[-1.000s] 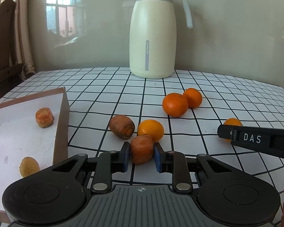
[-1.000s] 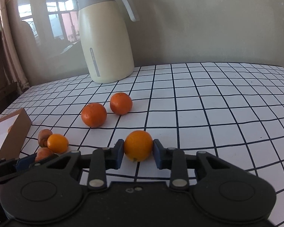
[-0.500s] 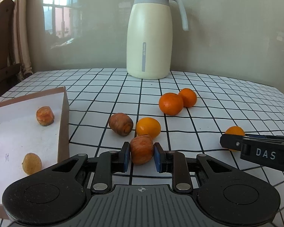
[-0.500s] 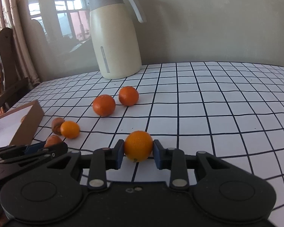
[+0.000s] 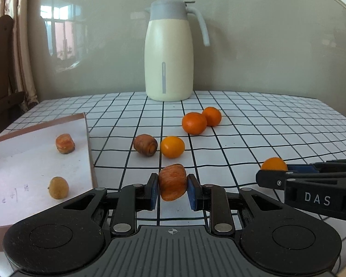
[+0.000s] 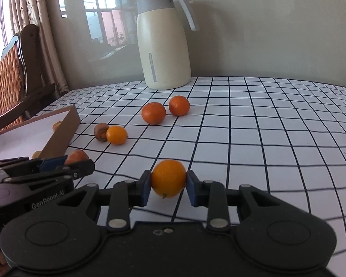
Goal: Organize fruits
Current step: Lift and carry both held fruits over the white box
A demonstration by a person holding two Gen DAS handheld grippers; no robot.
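Your left gripper is clenched on the brown ridged fruit, your right gripper on an orange. Both fruits now hang higher above the table than a second ago, near its front edge.

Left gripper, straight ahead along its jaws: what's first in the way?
Probably the yellow-orange fruit, just beyond the brown fruit that the left gripper already holds; the darker brown fruit sits slightly left. Depth is unclear.

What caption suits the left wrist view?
Left gripper holds a brown ridged fruit above the checked table, beside the shallow box.
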